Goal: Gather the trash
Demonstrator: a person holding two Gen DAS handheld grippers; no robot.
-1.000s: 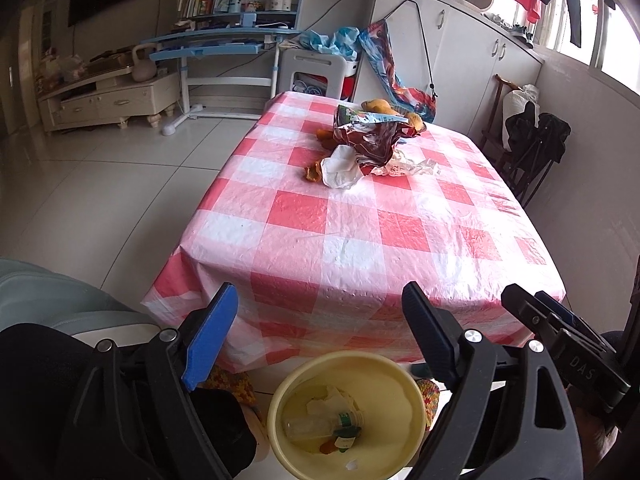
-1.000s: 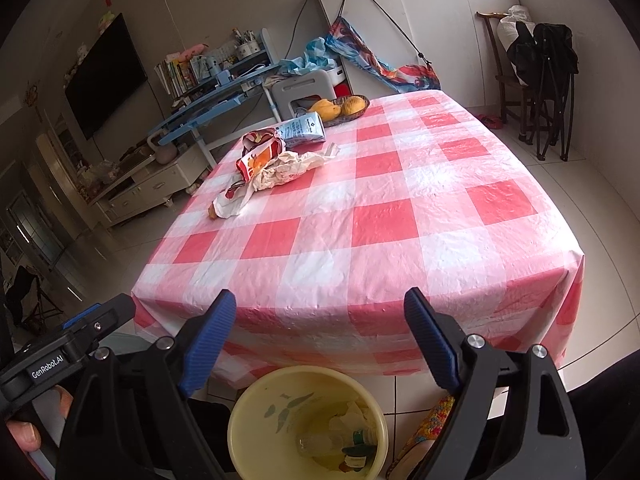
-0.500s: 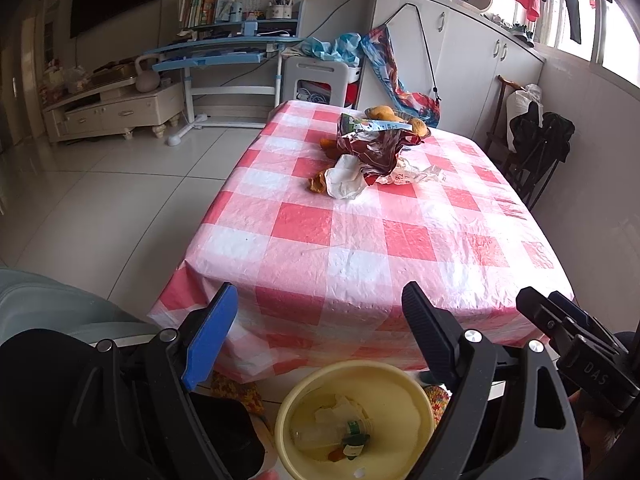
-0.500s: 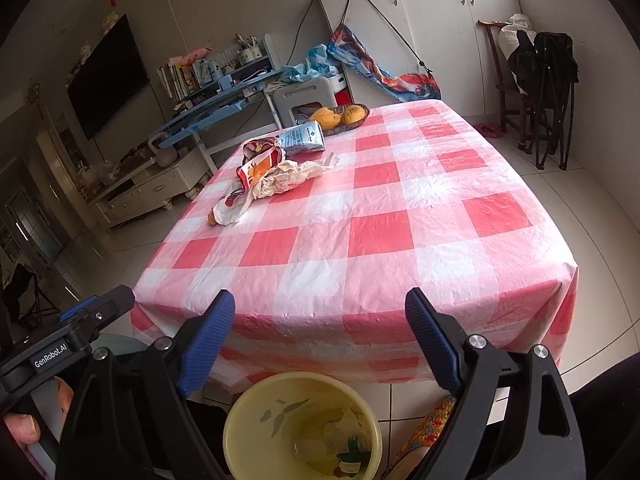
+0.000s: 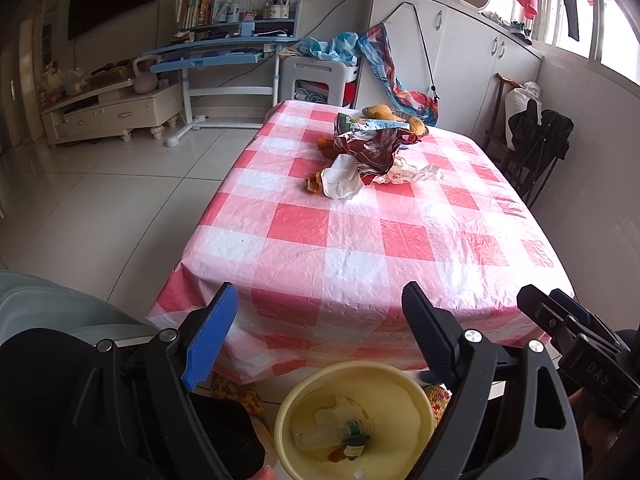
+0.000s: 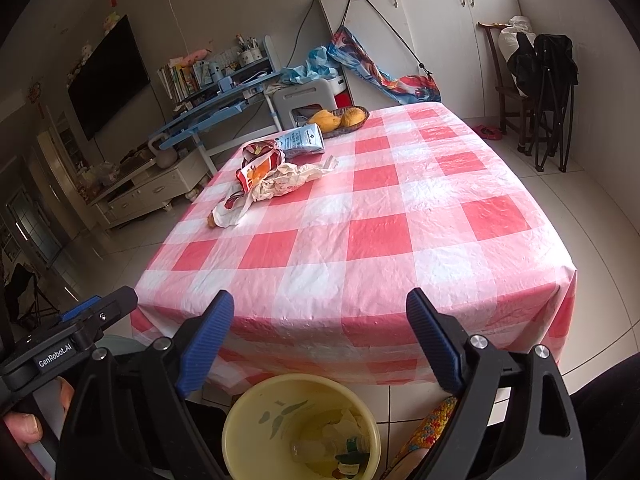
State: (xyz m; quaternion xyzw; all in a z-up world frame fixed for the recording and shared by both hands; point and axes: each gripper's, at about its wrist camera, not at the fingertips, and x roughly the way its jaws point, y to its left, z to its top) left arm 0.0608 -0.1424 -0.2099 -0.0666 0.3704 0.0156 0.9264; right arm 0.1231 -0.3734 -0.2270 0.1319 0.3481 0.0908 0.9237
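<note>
A pile of trash (image 5: 368, 156) lies on the far half of the red-and-white checked table (image 5: 360, 264): a crumpled red snack bag, white paper wrappers and an orange scrap. From the right wrist, the same pile (image 6: 272, 172) sits far left. A yellow bin (image 5: 288, 404) stands on the floor at the table's near edge, holding a clear bottle and paper scraps. My left gripper (image 5: 318, 286) hangs open above the bin, nothing between its fingers. My right gripper (image 6: 320, 293) is open and empty too, above the bin (image 6: 236, 428). Both are far from the pile.
A basket of yellow fruit (image 6: 344, 120) and a blue-and-white packet (image 6: 300, 142) lie behind the pile. White cabinets (image 5: 480, 60), a chair with dark bags (image 6: 540, 80), a blue desk (image 5: 224, 52) and a white stool (image 5: 316, 76) ring the table. Tiled floor lies left.
Both views drift only very slightly. The jaws stand as wide as before and the trash lies where it was.
</note>
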